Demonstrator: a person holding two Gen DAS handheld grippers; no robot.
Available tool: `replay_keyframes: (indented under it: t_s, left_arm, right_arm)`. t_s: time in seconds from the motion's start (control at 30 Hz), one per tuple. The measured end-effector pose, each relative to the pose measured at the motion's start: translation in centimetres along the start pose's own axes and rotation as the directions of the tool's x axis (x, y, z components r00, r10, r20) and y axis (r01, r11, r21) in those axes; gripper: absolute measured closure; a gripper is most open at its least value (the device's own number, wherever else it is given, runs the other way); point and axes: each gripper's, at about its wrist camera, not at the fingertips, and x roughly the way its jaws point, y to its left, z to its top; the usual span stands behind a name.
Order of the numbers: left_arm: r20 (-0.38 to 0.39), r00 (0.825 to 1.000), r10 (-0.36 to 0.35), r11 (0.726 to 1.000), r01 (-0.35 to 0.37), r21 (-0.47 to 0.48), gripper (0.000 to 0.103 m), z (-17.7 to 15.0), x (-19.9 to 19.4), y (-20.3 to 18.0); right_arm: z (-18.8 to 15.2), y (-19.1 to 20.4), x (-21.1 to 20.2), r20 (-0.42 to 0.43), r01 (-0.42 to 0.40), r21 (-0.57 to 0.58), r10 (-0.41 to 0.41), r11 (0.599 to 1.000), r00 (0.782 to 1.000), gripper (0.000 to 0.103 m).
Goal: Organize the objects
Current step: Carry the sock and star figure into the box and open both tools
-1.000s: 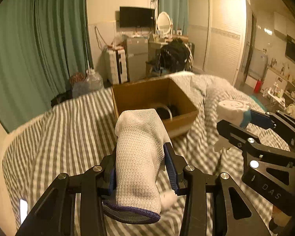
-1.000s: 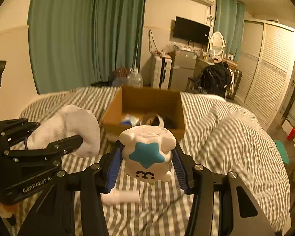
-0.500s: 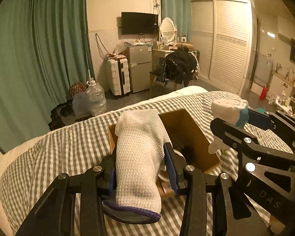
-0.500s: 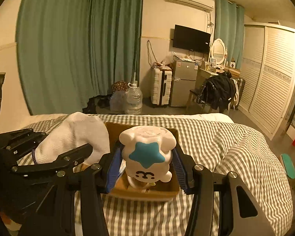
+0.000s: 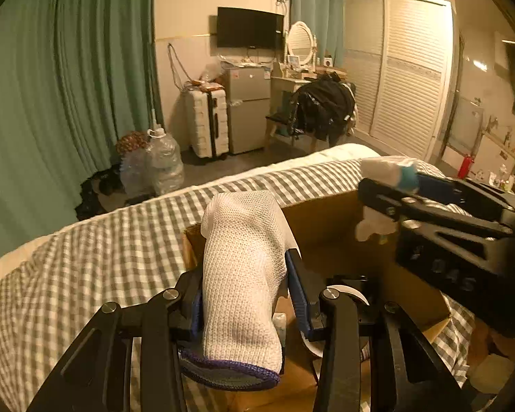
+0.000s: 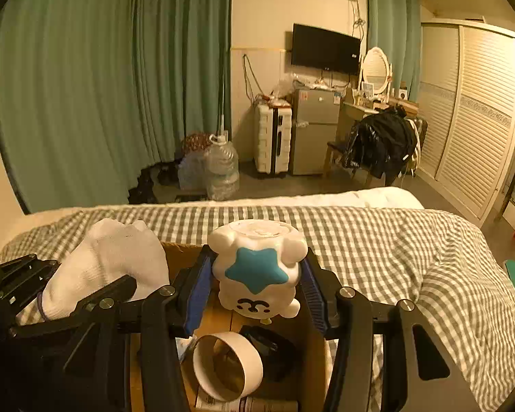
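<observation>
My left gripper (image 5: 245,288) is shut on a white knitted sock (image 5: 242,274) with a purple cuff, held over the near part of an open cardboard box (image 5: 329,216) on the bed. The sock also shows at the left of the right wrist view (image 6: 110,264). My right gripper (image 6: 257,285) is shut on a white toy figure (image 6: 257,267) with a blue star and a small face, held above the box (image 6: 326,343). The toy shows blurred in the left wrist view (image 5: 384,185).
Inside the box lie a white tape roll (image 6: 226,367), a black item (image 6: 271,346) and a tube (image 6: 247,403). The bed has a grey checked cover (image 6: 412,247). Beyond it stand green curtains (image 6: 86,86), water bottles (image 6: 221,168), a suitcase (image 6: 271,137), a small fridge (image 6: 314,130) and a wardrobe (image 6: 477,110).
Both grippers have moved forward from the bed in front of the box to above it, carrying the sock and the toy. The box interior now lies directly beneath them.
</observation>
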Motion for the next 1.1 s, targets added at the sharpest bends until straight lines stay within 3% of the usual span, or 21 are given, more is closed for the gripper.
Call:
replay_keyframes:
  t_s: [0.33, 0.8, 0.93, 1.0, 1.1]
  left_arm:
    - [-0.089, 0.995, -0.052, 0.998, 0.055, 0.036, 0.061, -1.8, 2.8, -1.5]
    - [-0.113, 0.993, -0.017, 0.998, 0.024, 0.06, 0.06, -2.8, 3.9, -2.4]
    - [-0.099, 0.995, -0.023, 0.998, 0.028, 0.058, 0.049, -2.5, 3.5, -2.4]
    - [-0.082, 0.996, -0.017, 0.998, 0.021, 0.052, 0.029, -2.4, 3.0, -2.3]
    - [-0.056, 0.998, -0.009, 0.999, 0.011, 0.04, 0.013, -2.2, 2.2, -2.0]
  right_arm:
    - [-2.0, -1.0, 3.7, -0.084, 0.051, 0.014, -0.049, 0.999, 0.995, 0.054]
    - [-3.6, -1.6, 6.0, -0.133, 0.091, 0.02, -0.088, 0.996, 0.987, 0.054]
    - [-3.6, -1.7, 5.5, -0.111, 0.073, 0.032, -0.069, 0.997, 0.991, 0.054]
    - [-3.4, -2.0, 4.9, -0.096, 0.056, 0.046, -0.051, 0.997, 0.994, 0.053]
    - [-3.1, -2.0, 3.7, -0.066, 0.062, 0.054, -0.058, 0.997, 0.996, 0.043]
